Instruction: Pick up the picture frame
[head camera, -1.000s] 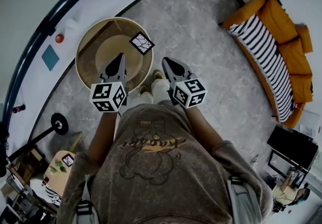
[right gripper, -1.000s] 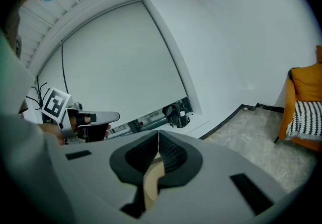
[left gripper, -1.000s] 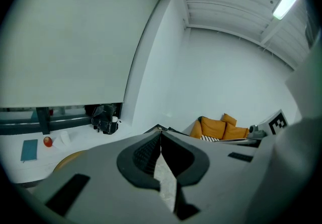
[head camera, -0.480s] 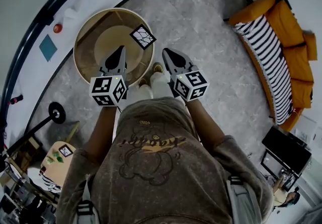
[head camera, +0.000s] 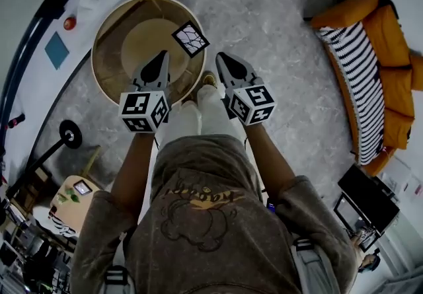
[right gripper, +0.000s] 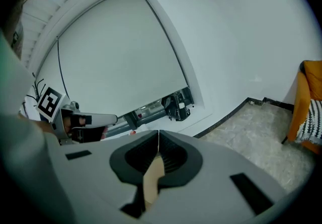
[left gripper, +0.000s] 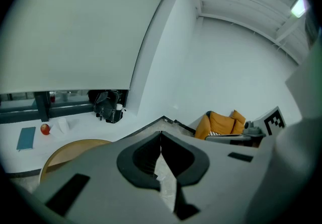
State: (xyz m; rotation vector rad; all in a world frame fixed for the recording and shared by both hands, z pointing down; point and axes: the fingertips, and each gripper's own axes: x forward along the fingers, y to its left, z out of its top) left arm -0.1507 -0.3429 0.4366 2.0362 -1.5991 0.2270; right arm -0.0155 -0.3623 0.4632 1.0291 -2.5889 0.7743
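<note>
The picture frame (head camera: pixel 190 38) is a small black square around a white picture with dark cracked lines. It lies near the right rim of a round wooden table (head camera: pixel 115 55). In the head view my left gripper (head camera: pixel 160 56) hangs over the table's near right part, just short of the frame and to its left. My right gripper (head camera: pixel 221 57) is over the floor, right of the frame. Both point forward with jaws together and nothing between them. The left gripper view shows shut jaws (left gripper: pixel 161 133) hiding the frame; the right gripper view shows the same shut tips (right gripper: pixel 158 132).
An orange sofa (head camera: pixel 386 41) with a striped throw stands at the right. A ledge along the wall holds a black bag (left gripper: pixel 108 106), a red ball (head camera: pixel 69 22) and a blue book (head camera: pixel 56 50). A small side table (head camera: pixel 73 197) and a weight bar (head camera: pixel 68 134) are at the lower left.
Both grippers have moved forward and down toward the round table, and the person has stepped closer to it. The jaws have stayed together.
</note>
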